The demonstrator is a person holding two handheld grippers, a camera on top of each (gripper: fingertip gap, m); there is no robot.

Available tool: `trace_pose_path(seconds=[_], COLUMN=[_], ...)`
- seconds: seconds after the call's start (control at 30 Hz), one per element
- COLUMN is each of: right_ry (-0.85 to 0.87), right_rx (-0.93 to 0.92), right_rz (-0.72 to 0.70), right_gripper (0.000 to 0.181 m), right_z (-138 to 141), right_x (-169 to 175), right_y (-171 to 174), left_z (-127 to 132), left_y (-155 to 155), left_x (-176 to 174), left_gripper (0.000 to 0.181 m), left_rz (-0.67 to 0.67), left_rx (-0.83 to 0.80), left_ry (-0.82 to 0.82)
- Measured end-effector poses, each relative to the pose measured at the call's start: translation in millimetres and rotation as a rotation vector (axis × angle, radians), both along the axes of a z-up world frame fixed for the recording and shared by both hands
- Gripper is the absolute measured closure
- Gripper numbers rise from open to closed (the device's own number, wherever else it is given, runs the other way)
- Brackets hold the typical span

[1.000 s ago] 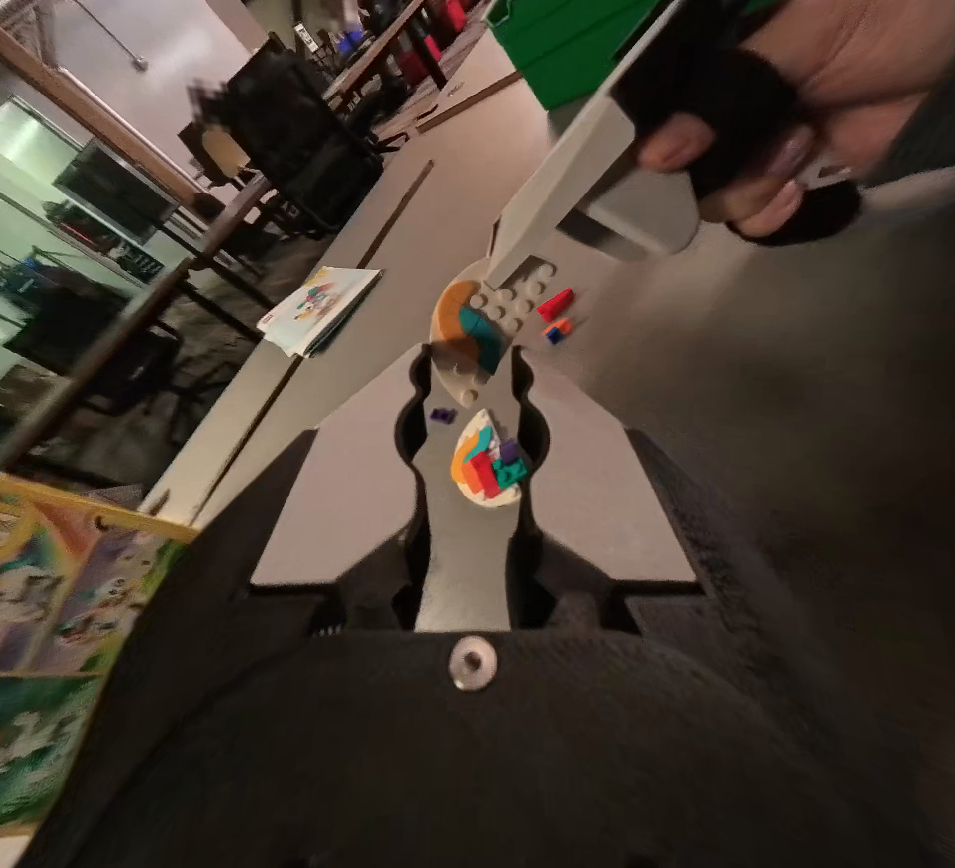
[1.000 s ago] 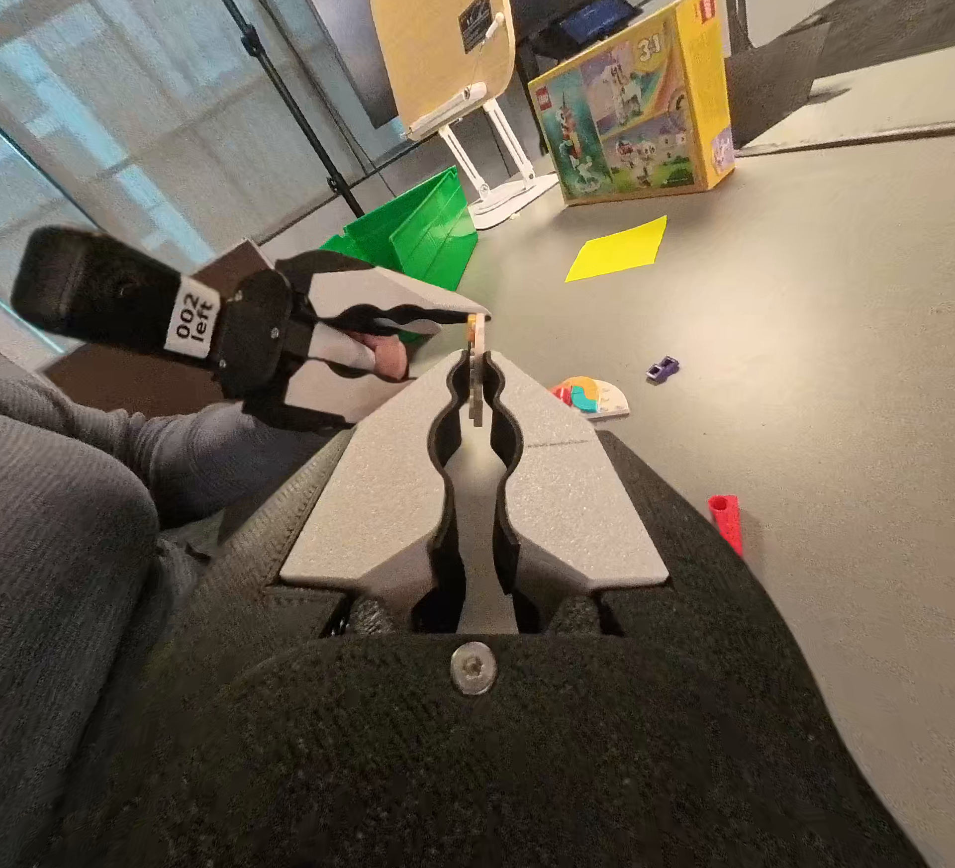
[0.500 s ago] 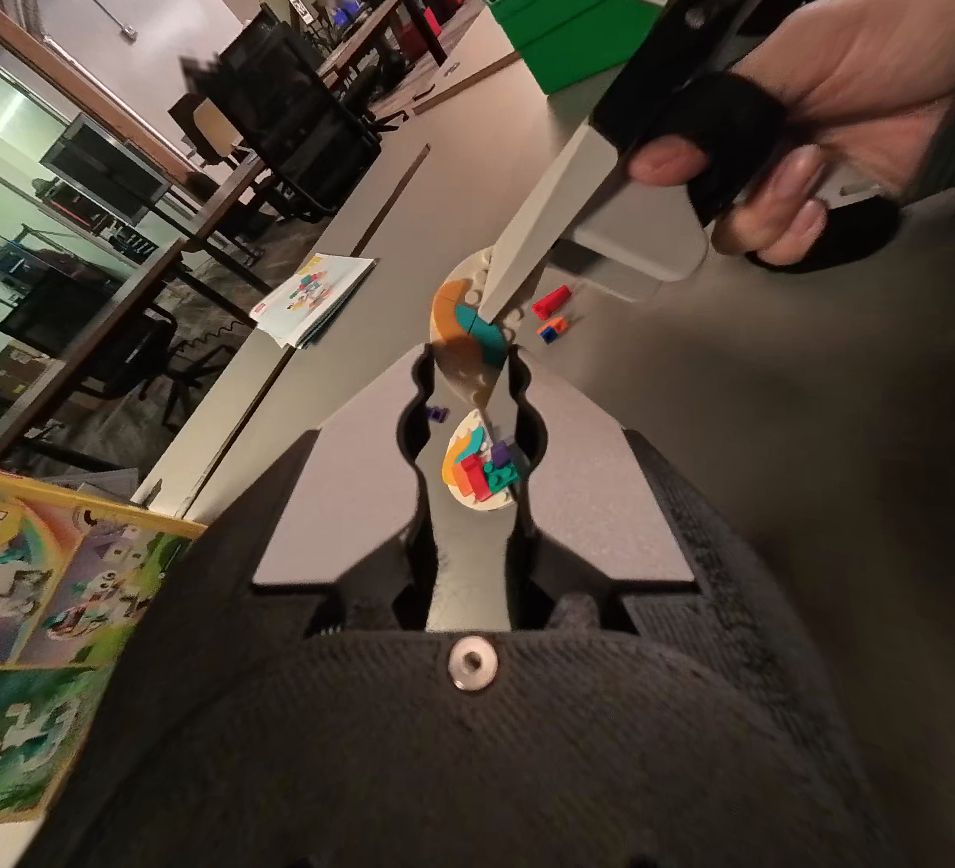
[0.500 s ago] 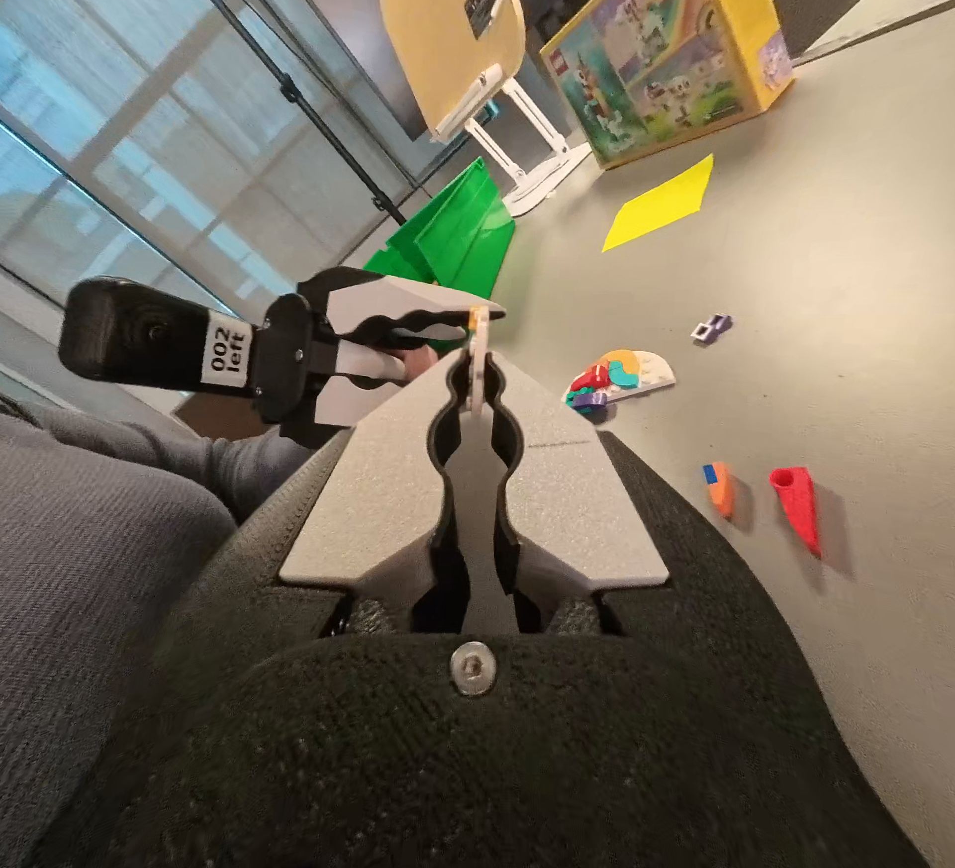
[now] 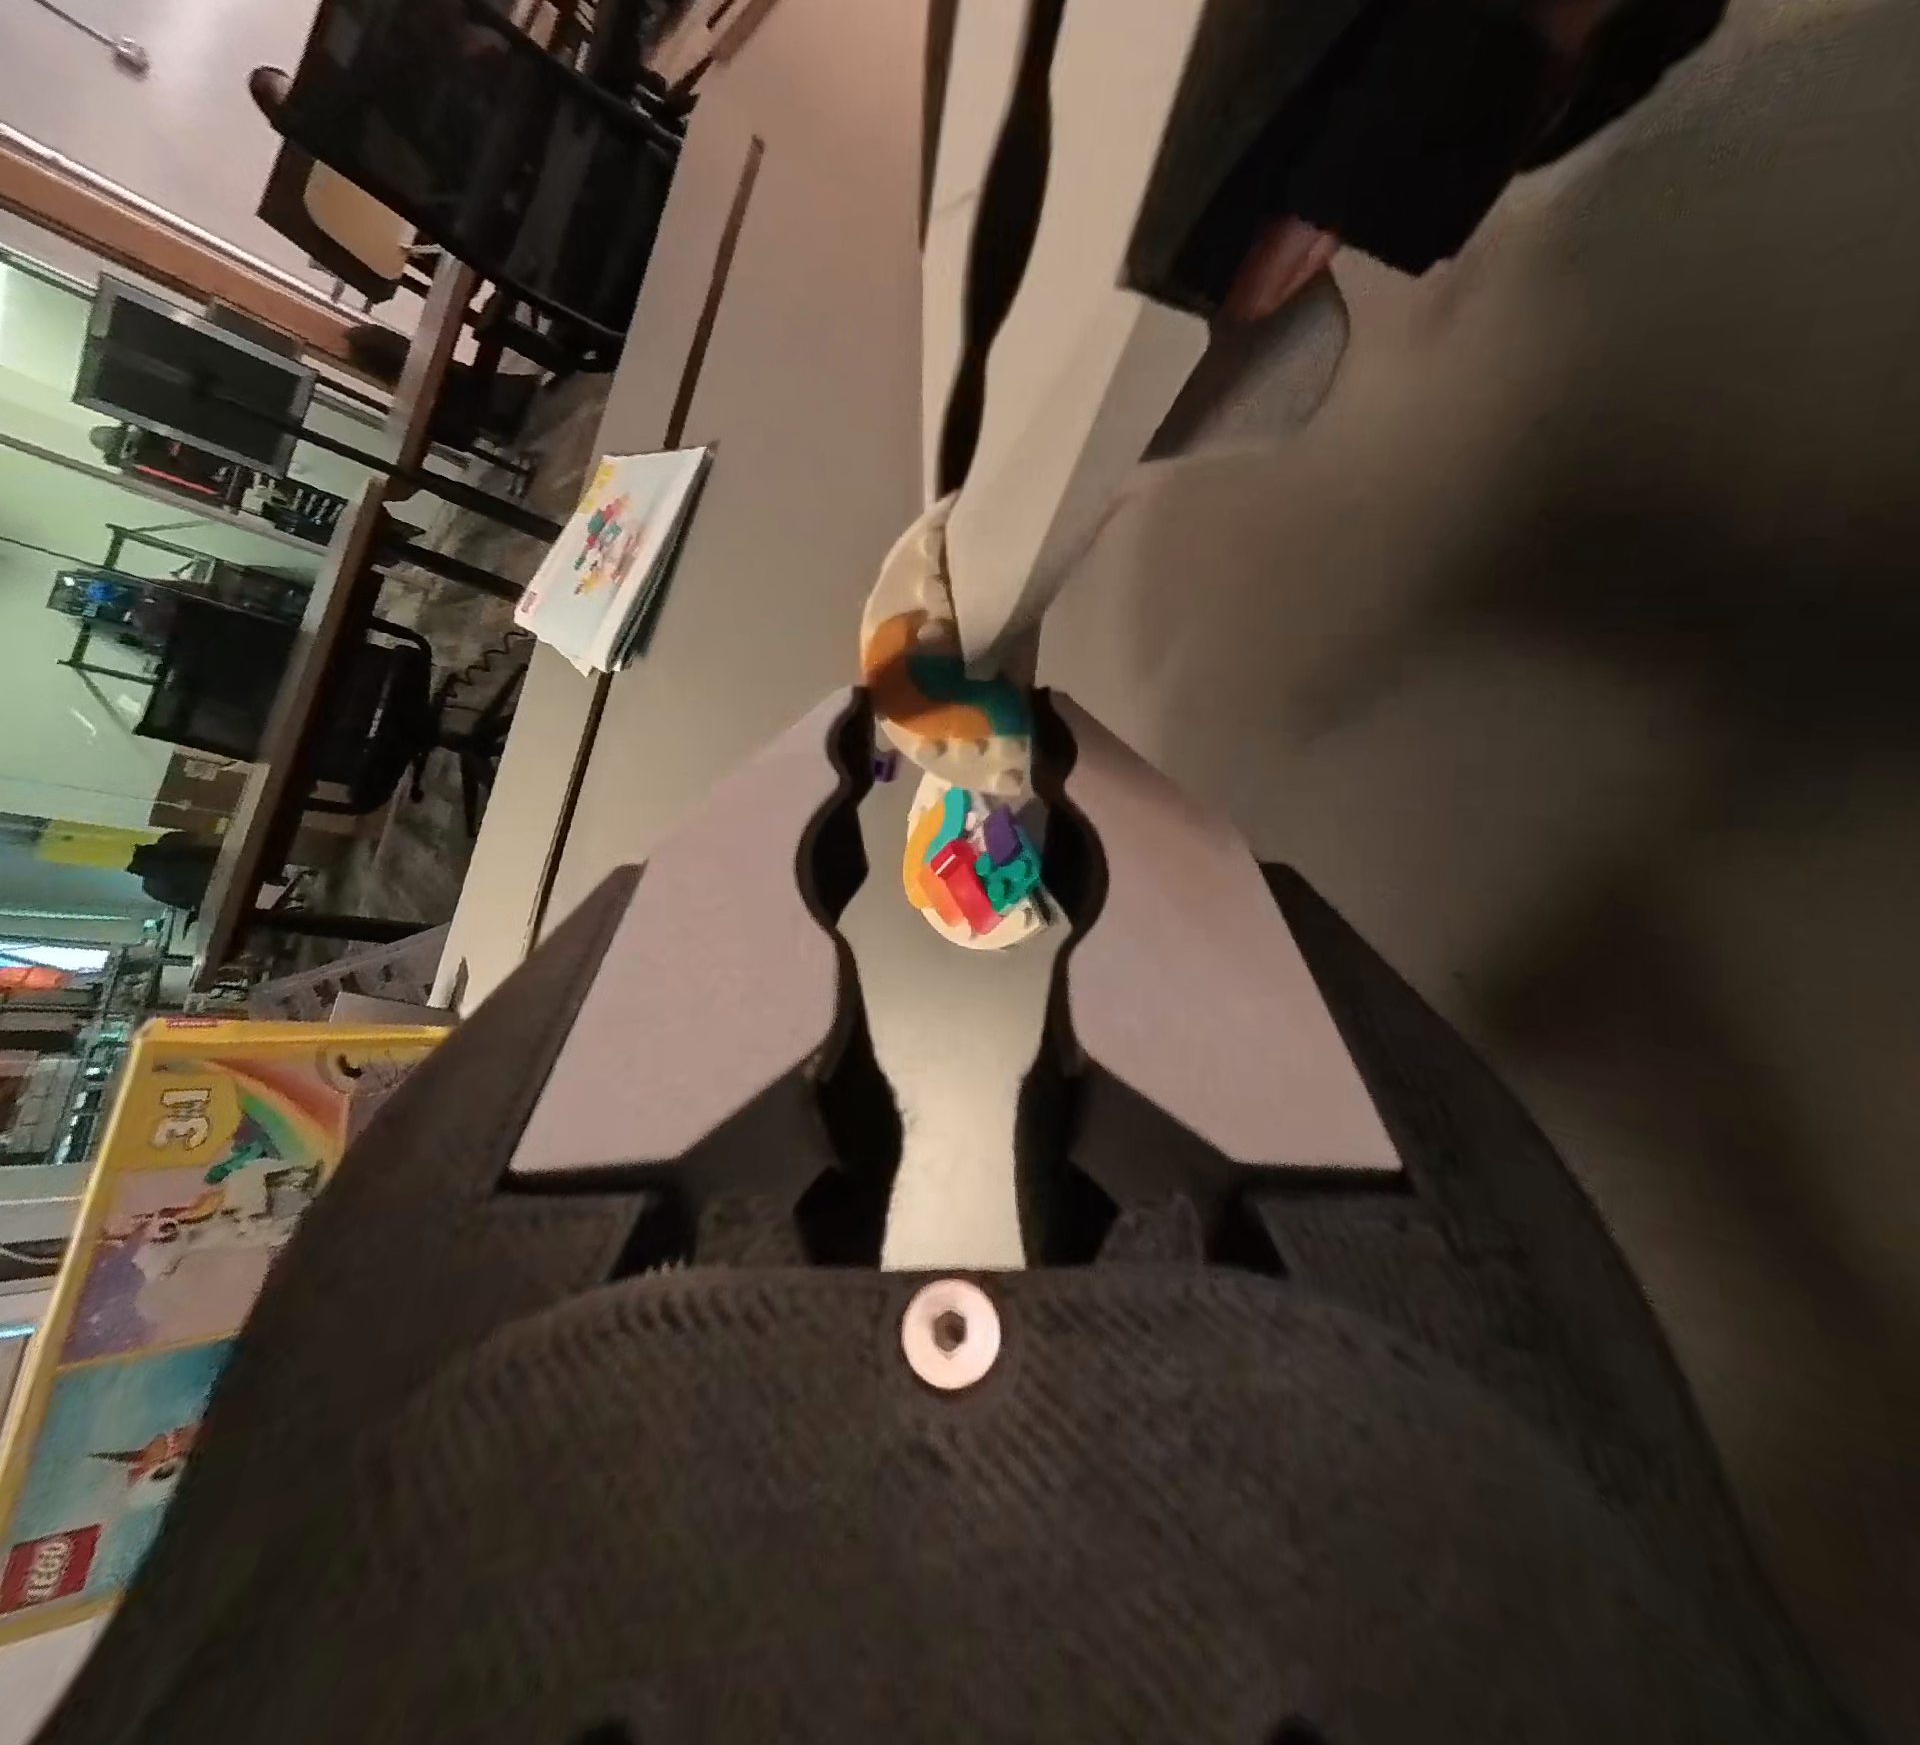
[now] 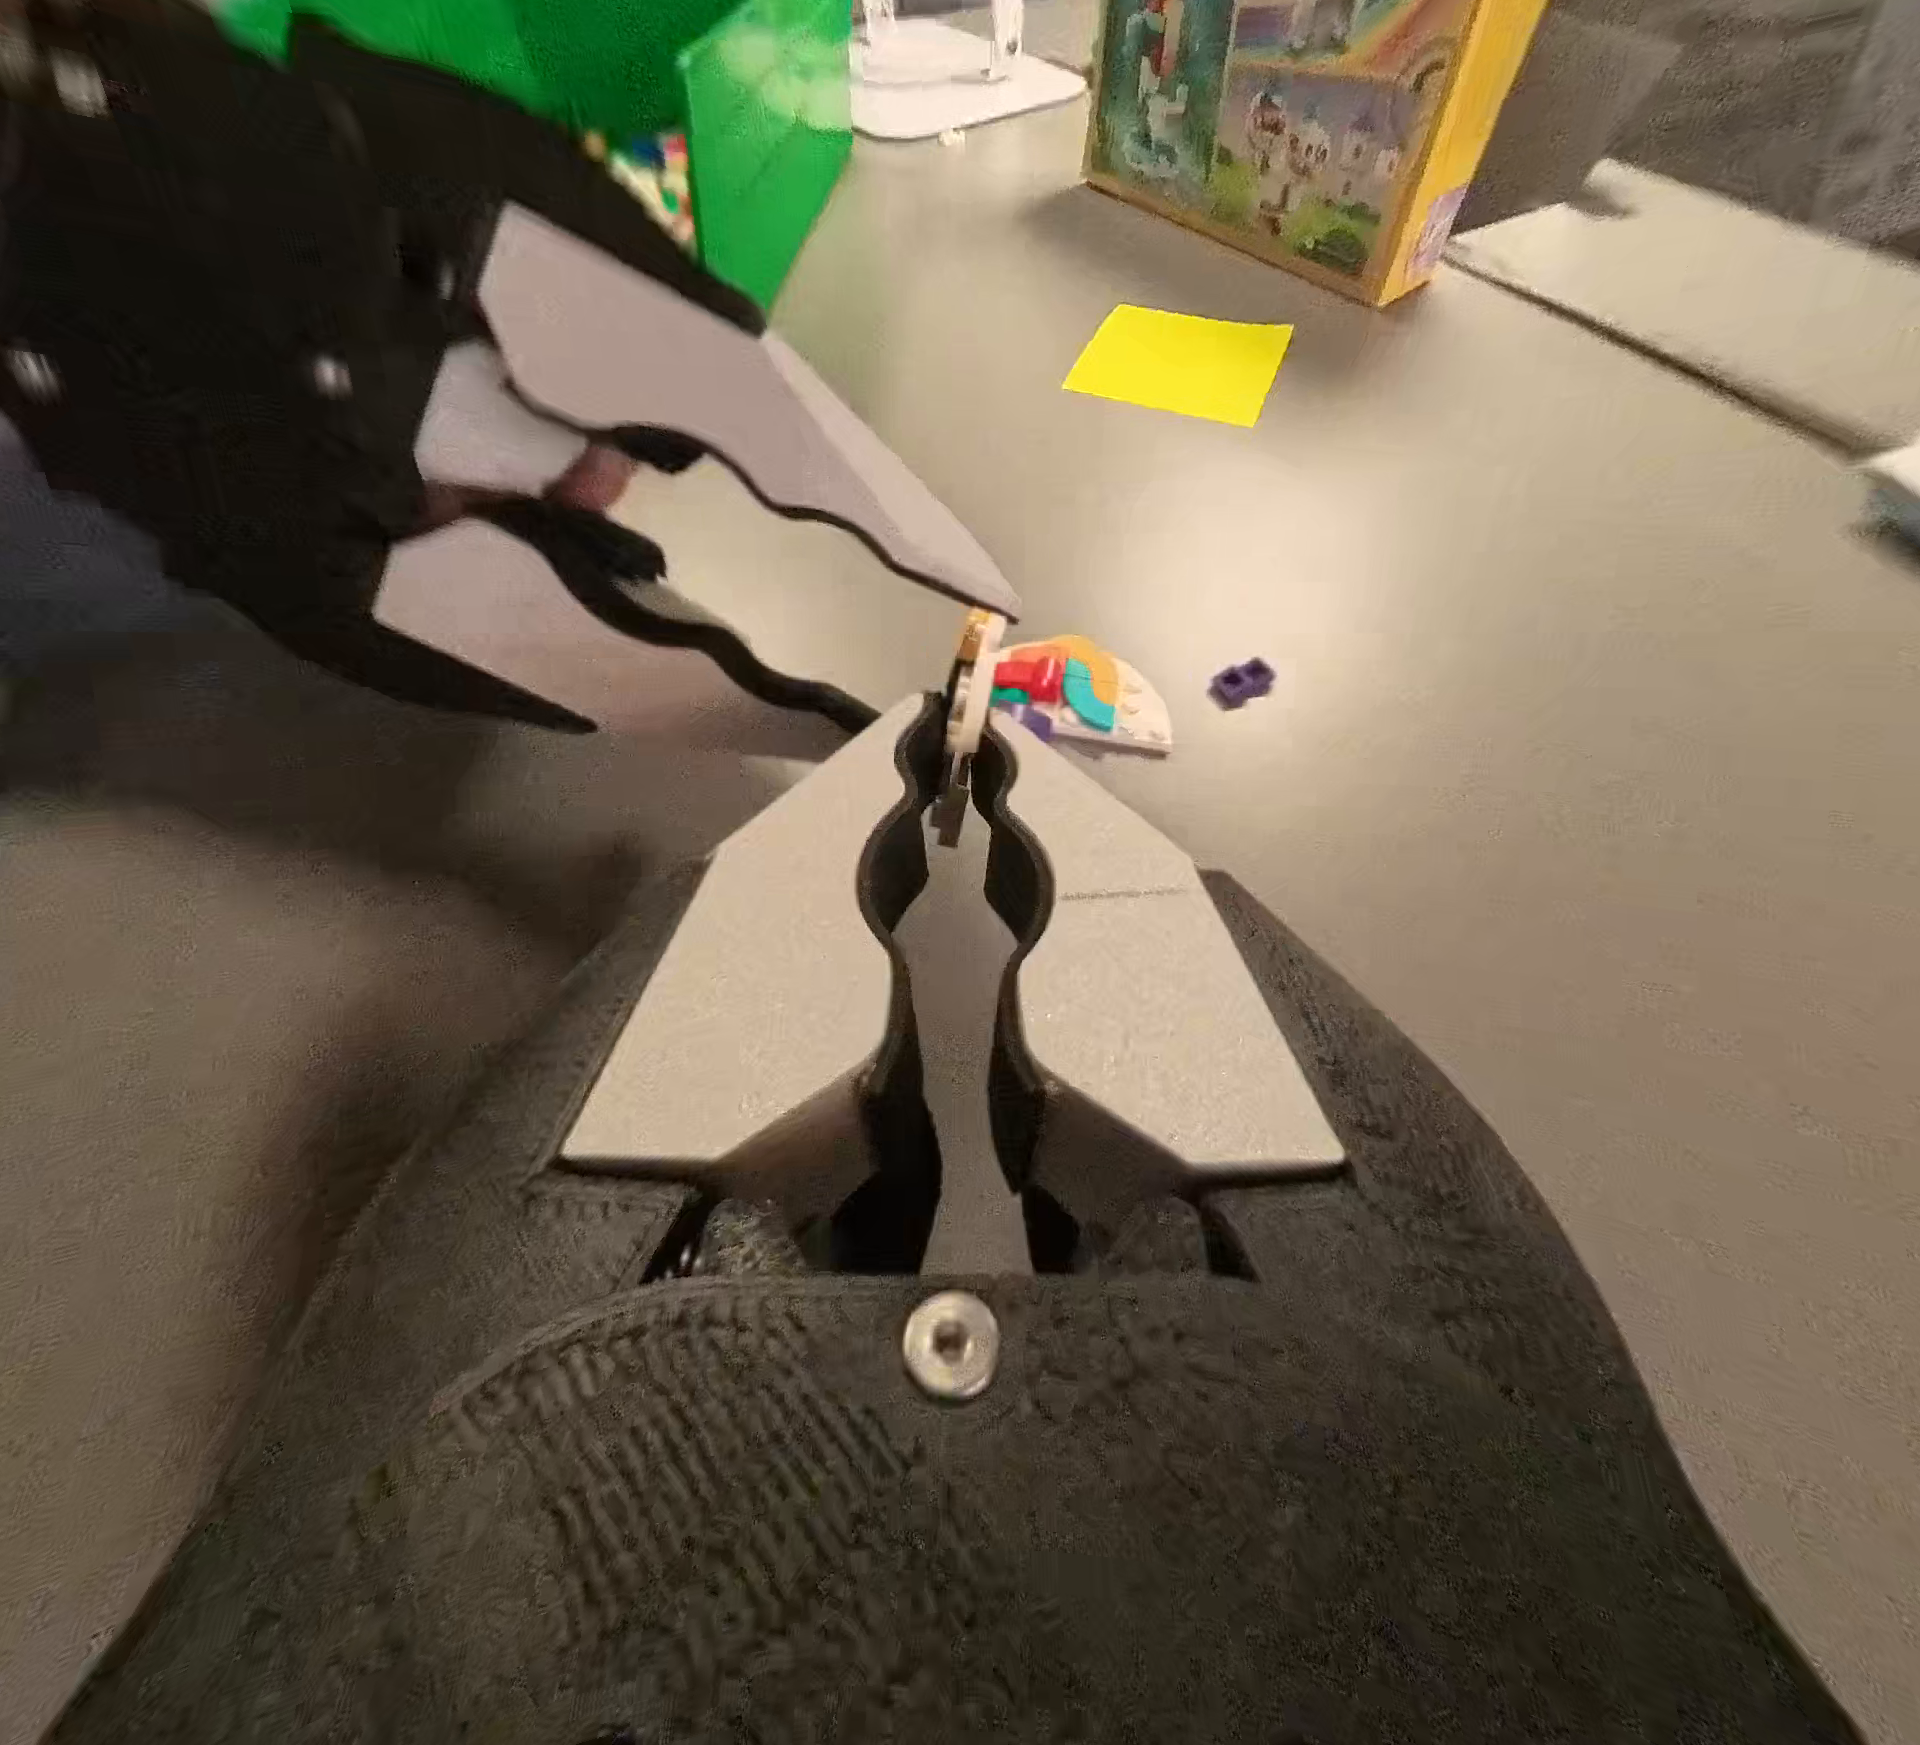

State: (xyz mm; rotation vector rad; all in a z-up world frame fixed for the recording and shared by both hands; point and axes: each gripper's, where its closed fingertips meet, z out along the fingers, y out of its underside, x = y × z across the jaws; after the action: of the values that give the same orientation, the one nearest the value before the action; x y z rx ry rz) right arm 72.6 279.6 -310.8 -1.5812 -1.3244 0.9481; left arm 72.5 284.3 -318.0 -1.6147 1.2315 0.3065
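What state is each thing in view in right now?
left gripper: shut on round plate, across its rim
right gripper: shut on round plate, on its faces
round plate: held above the table
second plate build: flat on table
purple brick: loose on table
green bin: open, bricks inside
toy box: upright
yellow sheet: flat

Left gripper [image 5: 953,727] at frame centre pinches a white studded plate [image 5: 940,698] with orange and teal curves; right gripper [image 5: 987,656] comes down from the upper right, tips closed on the same plate's top edge. Below it, between the left fingers [image 5: 707,947], a second white plate [image 5: 971,885] with red, purple and teal bricks lies on the grey table [image 5: 810,324]. Booklet [image 5: 618,568] at left centre near the table edge, yellow box [image 5: 156,1280] at lower left.
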Motion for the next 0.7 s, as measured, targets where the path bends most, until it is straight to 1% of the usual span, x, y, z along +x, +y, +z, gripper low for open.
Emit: trace_pose_path(seconds=[0.03, 0.07, 0.1, 0.13, 0.23, 0.3, 0.37, 0.4, 0.47, 0.5, 0.57, 0.63, 0.67, 0.7], right_ry=[-0.062, -0.121, -0.162, -0.17, -0.104, -0.082, -0.069, -0.051, 0.013, 0.08, 0.263, 0.396, 0.456, 0.51], right_rx=[0.082, 0.204, 0.282, 0.302, 0.152, 0.131, 0.126, 0.135, 0.145, 0.132, 0.051, -0.115, -0.203, -0.278], right_rz=[-0.009, 0.009, 0.037, 0.053, 0.056, 0.045, 0.058, 0.066, 0.053, 0.044, 0.053, 0.156, 0.198, 0.228], right_gripper=[0.178, 0.179, 0.18, 0.18, 0.179, 0.179, 0.179, 0.179, 0.179, 0.179, 0.179, 0.179, 0.179, 0.179], right_z=[-5.3, -9.6, -12.6, -13.9, -10.9, -9.0, -8.9, -7.7, -0.5, 8.7, 31.9, 46.2, 52.9, 58.7], right_x=[2.8, 4.8, 4.5, 3.6, 2.4, 2.0, 0.0, -1.8, -4.2, -4.5, -3.3, -2.6, -1.8, -0.5], right_y=[2.4, 2.5, -1.1, -3.5, -2.9, -0.7, -2.9, -4.4, -1.8, 0.3, 2.8, -3.5, -3.3, -1.1], left_z=[-1.0, -1.5, -4.1, -7.3, -3.6, -4.8, -9.1, -9.0, -6.7, -3.6, 11.2, 35.8, 45.3, 49.9], left_y=[-1.3, -1.8, -3.1, -5.8, -5.4, -2.0, -1.8, -1.1, 1.8, 2.8, 2.4, -0.4, -0.1, -0.8], left_x=[0.1, -4.4, -6.1, -6.1, -7.0, -8.2, -7.8, -6.9, -6.5, -6.6, -3.9, 2.2, 3.5, 6.0], left_gripper=[0.153, 0.178, 0.181, 0.181, 0.181, 0.18, 0.158, 0.148, 0.126, 0.122, 0.124, 0.134, 0.14, 0.153], left_rz=[-0.003, 0.003, -0.012, -0.026, -0.019, 0.009, 0.01, 0.013, 0.03, 0.029, -0.029, -0.161, -0.217, -0.27], left_rx=[-0.024, -0.039, -0.054, -0.085, -0.098, -0.125, -0.173, -0.196, -0.278, -0.332, -0.429, -0.52, -0.562, -0.604], left_ry=[-0.004, 0.011, 0.016, 0.007, -0.071, -0.132, -0.202, -0.261, -0.439, -0.547, -0.783, -1.021, -1.105, -1.147])
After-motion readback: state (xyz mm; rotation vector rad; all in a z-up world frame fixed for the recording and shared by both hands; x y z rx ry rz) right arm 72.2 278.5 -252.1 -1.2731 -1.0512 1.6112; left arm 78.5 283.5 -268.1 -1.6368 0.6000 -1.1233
